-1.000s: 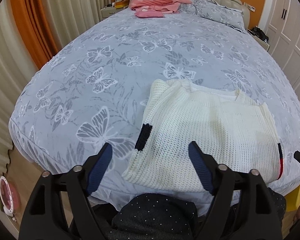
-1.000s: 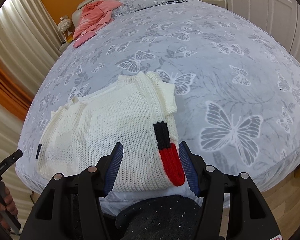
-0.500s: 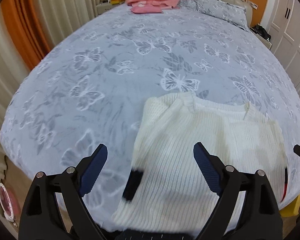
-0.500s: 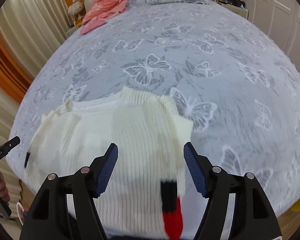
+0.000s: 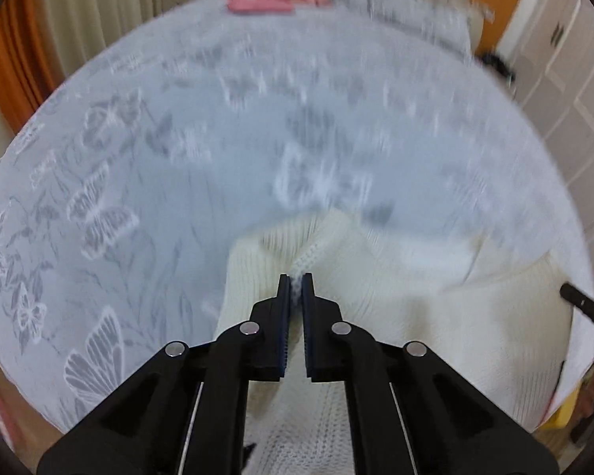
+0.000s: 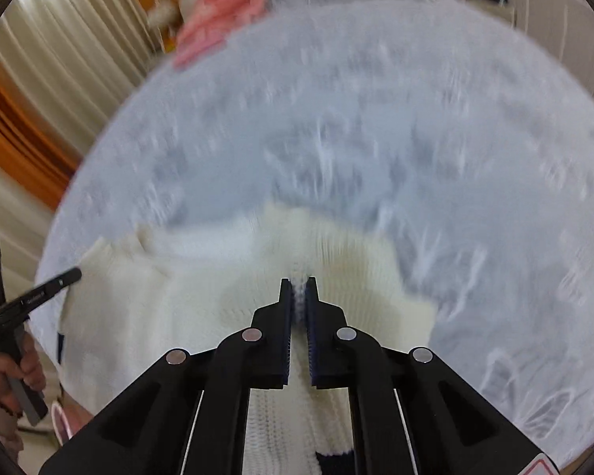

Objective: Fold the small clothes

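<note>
Only the right wrist view showed the person's hand on the left gripper's handle. Both the left gripper and right gripper, jaws just closed, pinched the cream sweater on the butterfly-print bed; pink clothes, curtains behind.

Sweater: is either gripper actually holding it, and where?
Both. The left gripper and right gripper have just closed, each pinching a bunched ridge of the cream sweater; which part is unclear.
</note>
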A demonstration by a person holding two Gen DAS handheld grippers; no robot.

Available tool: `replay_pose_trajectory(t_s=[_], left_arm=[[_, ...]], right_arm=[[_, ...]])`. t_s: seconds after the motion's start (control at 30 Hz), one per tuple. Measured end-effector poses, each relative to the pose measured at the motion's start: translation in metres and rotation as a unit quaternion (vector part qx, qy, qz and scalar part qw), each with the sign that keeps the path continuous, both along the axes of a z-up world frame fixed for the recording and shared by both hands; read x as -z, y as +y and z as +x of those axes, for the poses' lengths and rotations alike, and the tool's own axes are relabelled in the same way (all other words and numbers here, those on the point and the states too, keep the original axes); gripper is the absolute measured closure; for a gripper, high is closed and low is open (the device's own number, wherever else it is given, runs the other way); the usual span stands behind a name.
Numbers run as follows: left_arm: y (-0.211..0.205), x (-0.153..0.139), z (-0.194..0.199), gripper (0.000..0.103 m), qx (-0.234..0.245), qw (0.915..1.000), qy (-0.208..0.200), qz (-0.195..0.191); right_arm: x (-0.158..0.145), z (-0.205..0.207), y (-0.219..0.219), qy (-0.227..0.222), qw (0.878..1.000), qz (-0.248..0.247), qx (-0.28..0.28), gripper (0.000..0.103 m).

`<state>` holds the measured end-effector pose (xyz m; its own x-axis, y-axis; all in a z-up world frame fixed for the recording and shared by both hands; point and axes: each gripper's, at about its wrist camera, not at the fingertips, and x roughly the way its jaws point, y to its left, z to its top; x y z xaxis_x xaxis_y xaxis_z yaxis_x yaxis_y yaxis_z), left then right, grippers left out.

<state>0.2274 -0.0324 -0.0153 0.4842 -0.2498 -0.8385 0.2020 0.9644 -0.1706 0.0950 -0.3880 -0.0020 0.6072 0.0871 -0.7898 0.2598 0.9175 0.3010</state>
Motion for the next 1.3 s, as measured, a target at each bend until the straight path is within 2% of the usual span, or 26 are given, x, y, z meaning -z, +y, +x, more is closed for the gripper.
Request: replay_pose_trajectory(t_s=[0.07, 0.13, 0.17, 0.2, 0.23, 0.3, 0.33, 0.37, 0.4, 0.5, 0.67, 0.87, 0.97, 1.07, 1.2, 1.3], left_arm=[[0.002, -0.002, 0.011, 0.098, -0.011, 0.9999, 0.0, -0.005], [-0.002, 0.014, 0.024, 0.097, -0.02, 0.9992, 0.012, 0.032], [-0.002, 0.025, 0.03, 0.094, -0.019, 0.9984, 0.028, 0.045], [-0.001, 0.037, 0.032, 0.094, -0.016, 0.997, 0.06, 0.047], [0.002, 0.04, 0.029, 0.094, -0.018, 0.9961, 0.076, 0.041], [0.011, 0.028, 0.011, 0.09, -0.022, 0.9984, 0.052, 0.011], [0.014, 0.021, 0.001, 0.085, -0.024, 0.999, 0.037, 0.007], [0.017, 0.016, -0.007, 0.072, -0.025, 0.9993, 0.028, 0.009], [0.02, 0.013, -0.019, 0.065, -0.026, 0.9993, 0.024, 0.015], [0.026, 0.009, -0.042, 0.065, -0.029, 0.999, 0.027, 0.021], [0.025, 0.005, -0.069, 0.065, -0.037, 0.9981, 0.028, 0.04], [0.013, -0.009, -0.101, 0.06, -0.014, 0.9963, 0.007, 0.085], [0.011, -0.017, -0.115, 0.056, -0.006, 0.9963, -0.003, 0.086], [0.011, -0.024, -0.129, 0.047, -0.005, 0.9966, -0.01, 0.081], [0.014, -0.026, -0.143, 0.043, -0.003, 0.9967, -0.011, 0.08], [0.019, -0.021, -0.152, 0.042, -0.001, 0.9962, -0.006, 0.086]], right_arm=[[0.006, 0.008, -0.011, 0.008, 1.0, -0.003, 0.013, 0.097], [0.038, 0.022, -0.023, 0.06, 0.998, -0.004, 0.021, 0.094], [0.056, 0.026, -0.028, 0.097, 0.995, -0.002, 0.031, 0.094], [0.063, 0.023, -0.032, 0.108, 0.993, 0.012, 0.041, 0.094], [0.059, 0.016, -0.033, 0.095, 0.994, 0.025, 0.049, 0.093], [0.039, -0.007, -0.027, 0.054, 0.997, 0.02, 0.059, 0.091], [0.031, -0.02, -0.022, 0.039, 0.997, 0.011, 0.061, 0.087], [0.026, -0.031, -0.016, 0.031, 0.998, 0.004, 0.06, 0.083], [0.023, -0.044, -0.01, 0.029, 0.998, -0.003, 0.055, 0.077], [0.029, -0.075, 0.008, 0.048, 0.998, -0.023, 0.039, 0.076], [0.04, -0.117, 0.021, 0.069, 0.997, -0.01, 0.044, 0.076], [0.04, -0.134, 0.037, 0.074, 0.996, -0.021, 0.037, 0.076], [0.033, -0.14, 0.044, 0.063, 0.997, -0.017, 0.033, 0.076], [0.028, -0.146, 0.05, 0.058, 0.998, -0.024, 0.028, 0.075], [0.027, -0.157, 0.047, 0.058, 0.997, -0.03, 0.041, 0.062], [0.031, -0.168, 0.039, 0.063, 0.996, -0.026, 0.057, 0.061]])
